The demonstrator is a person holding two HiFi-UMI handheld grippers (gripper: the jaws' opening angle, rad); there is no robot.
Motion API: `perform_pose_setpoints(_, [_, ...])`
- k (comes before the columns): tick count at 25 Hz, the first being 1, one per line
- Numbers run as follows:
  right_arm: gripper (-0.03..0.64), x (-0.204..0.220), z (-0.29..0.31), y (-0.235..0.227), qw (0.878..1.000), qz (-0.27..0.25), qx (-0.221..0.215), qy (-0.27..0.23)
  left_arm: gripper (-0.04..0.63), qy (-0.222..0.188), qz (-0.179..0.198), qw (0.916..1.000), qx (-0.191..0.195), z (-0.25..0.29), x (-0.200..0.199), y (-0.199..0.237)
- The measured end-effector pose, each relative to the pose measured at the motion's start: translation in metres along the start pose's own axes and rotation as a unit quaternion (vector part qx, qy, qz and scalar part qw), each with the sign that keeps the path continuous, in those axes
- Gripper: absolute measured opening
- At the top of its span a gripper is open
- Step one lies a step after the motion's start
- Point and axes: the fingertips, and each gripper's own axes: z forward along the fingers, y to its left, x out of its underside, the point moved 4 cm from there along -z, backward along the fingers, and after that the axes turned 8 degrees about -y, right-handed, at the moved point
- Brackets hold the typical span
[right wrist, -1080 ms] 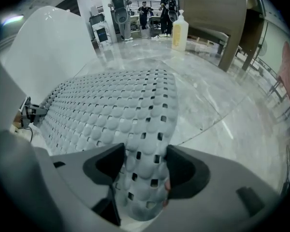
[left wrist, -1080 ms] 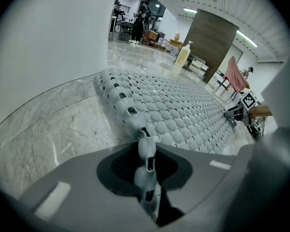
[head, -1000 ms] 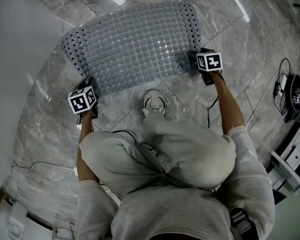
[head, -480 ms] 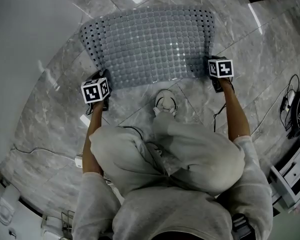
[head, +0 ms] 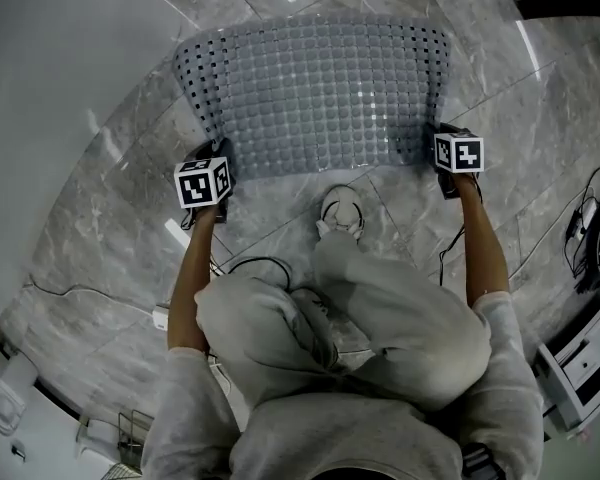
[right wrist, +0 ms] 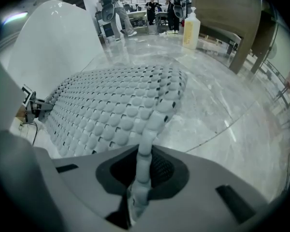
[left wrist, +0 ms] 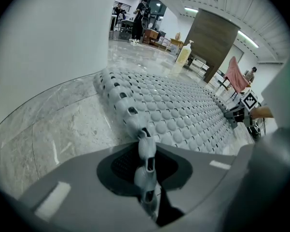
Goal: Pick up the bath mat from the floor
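The grey bath mat [head: 320, 88], a sheet of rounded studs with holes, lies spread on the marble floor ahead of me. My left gripper [head: 220, 156] is at its near left corner, and the left gripper view shows the jaws shut on the mat's edge [left wrist: 146, 173]. My right gripper [head: 438, 136] is at the near right corner. Its jaws are closing, with a strip of the mat's edge [right wrist: 140, 173] pinched between the pads. Beyond each gripper the mat [left wrist: 183, 115] [right wrist: 116, 105] stretches away.
A white curved wall [head: 60, 88] rises at the left, close to the mat. My shoe [head: 340, 213] and bent knees are just behind the mat's near edge. Cables [head: 250, 266] trail on the floor. A pump bottle [right wrist: 191, 30] stands beyond the mat, and equipment [head: 590, 353] at the right.
In the head view, the mat and both grippers have drifted right and lower. Each gripper stays at its own near corner of the mat.
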Motion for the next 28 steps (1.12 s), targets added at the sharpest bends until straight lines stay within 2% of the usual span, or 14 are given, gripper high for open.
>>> perform_pose_setpoints(4, [0.050, 0.001, 0.002, -0.001, 1.000, 0.008, 0.005, 0.010, 0.060, 0.014, -0.001, 0.9999, -0.009, 0.001, -0.001, 0.000])
perform_pose_setpoints(9, [0.049, 0.001, 0.002, -0.001, 0.999, 0.016, 0.006, 0.039, 0.058, 0.052, -0.008, 0.9986, -0.001, 0.003, -0.001, 0.001])
perform_pose_setpoints(17, [0.049, -0.004, -0.007, 0.002, 0.998, 0.035, 0.017, 0.046, 0.057, 0.092, -0.021, 0.9955, -0.008, 0.004, -0.003, 0.000])
perform_pose_setpoints(22, [0.049, -0.018, -0.022, 0.010, 0.997, 0.047, 0.001, 0.061, 0.054, 0.129, -0.034, 0.9910, 0.000, -0.001, -0.013, -0.003])
perform_pose_setpoints(28, [0.049, -0.044, -0.055, 0.026, 0.997, 0.055, -0.017, 0.057, 0.048, 0.138, -0.057, 0.9888, 0.004, -0.030, -0.044, -0.024])
